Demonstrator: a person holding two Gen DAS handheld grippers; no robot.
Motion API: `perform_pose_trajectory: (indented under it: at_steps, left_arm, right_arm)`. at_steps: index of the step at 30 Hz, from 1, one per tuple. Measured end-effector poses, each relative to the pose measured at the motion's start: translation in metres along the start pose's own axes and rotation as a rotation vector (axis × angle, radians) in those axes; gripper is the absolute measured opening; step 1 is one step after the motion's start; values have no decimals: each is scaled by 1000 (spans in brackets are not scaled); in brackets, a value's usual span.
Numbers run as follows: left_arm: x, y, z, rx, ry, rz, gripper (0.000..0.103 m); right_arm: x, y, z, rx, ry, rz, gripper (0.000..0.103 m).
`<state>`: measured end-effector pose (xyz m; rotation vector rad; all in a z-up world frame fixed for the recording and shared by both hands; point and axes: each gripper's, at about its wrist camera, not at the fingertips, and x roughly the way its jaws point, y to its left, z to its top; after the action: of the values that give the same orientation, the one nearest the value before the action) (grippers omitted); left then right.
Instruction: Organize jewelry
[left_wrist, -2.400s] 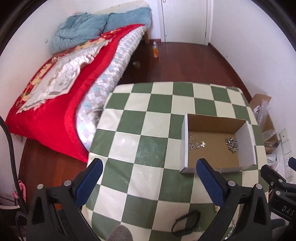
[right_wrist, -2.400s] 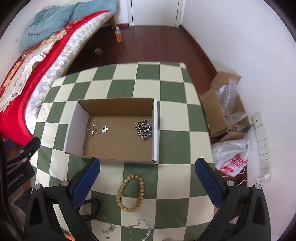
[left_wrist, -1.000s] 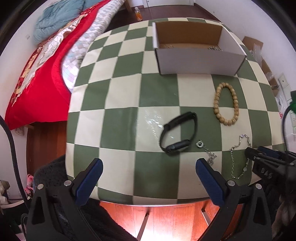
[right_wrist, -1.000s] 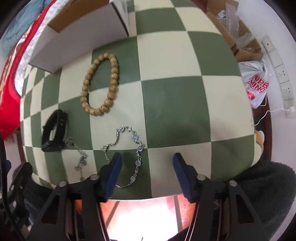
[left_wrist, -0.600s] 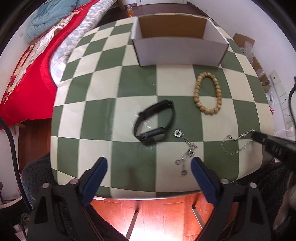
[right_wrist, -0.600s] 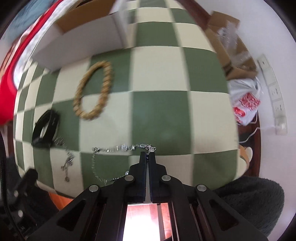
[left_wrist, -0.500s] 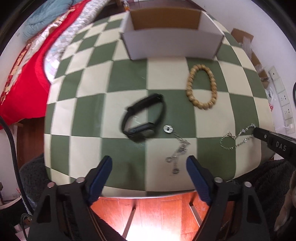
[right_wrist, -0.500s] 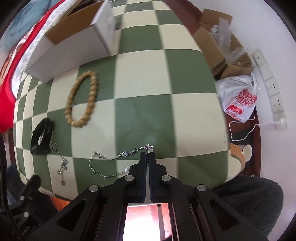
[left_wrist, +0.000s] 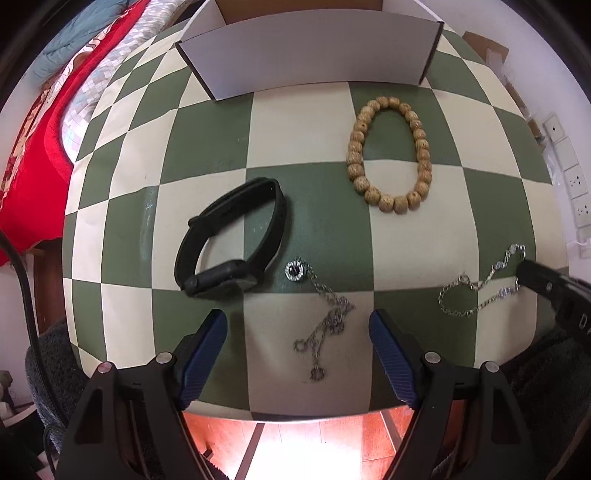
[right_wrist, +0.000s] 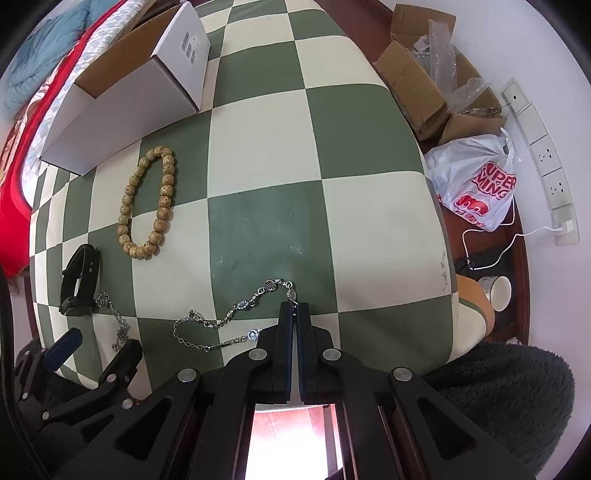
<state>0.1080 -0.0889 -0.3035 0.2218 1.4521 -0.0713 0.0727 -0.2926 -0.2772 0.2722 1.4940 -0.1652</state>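
On the green-and-cream checkered table (left_wrist: 207, 147), the white cardboard box (left_wrist: 306, 51) stands at the far edge. Nearer, the tan wooden bead bracelet (left_wrist: 388, 155) lies right of the black rubber wristband (left_wrist: 229, 240). The silver pendant chain (left_wrist: 321, 314) lies just beside the wristband, on its nearer right side. The silver link bracelet (right_wrist: 236, 321) lies well right of both.

place: home bedroom | evidence: bed with red quilt (left_wrist: 33, 155), checkered table (left_wrist: 207, 147), wall sockets (right_wrist: 543, 155)
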Motion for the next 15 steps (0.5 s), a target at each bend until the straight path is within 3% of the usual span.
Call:
perform_pose_trajectory:
  at_steps: [4, 5, 7, 9, 10, 15]
  left_arm:
    - [-1, 1, 2, 3, -15, -17, 76]
    - [-1, 2, 2, 5, -18, -28, 69]
    - [-3, 0, 2, 15, -24, -72, 48]
    - [-6, -5, 4, 37, -27, -88, 12]
    - [-7, -8, 5, 47, -28, -82, 5]
    - [-10, -10, 7, 58, -40, -94, 0]
  right_arm:
    - [0, 1, 1, -8, 1, -5, 2]
    - [0, 3, 0, -8, 2, -5, 2]
    - [-1, 3, 0, -7, 2, -4, 2]
    - [-1, 3, 0, -9, 2, -6, 2]
    - [-1, 3, 1, -9, 2, -7, 2]
    - [-2, 6, 1, -11, 5, -13, 2]
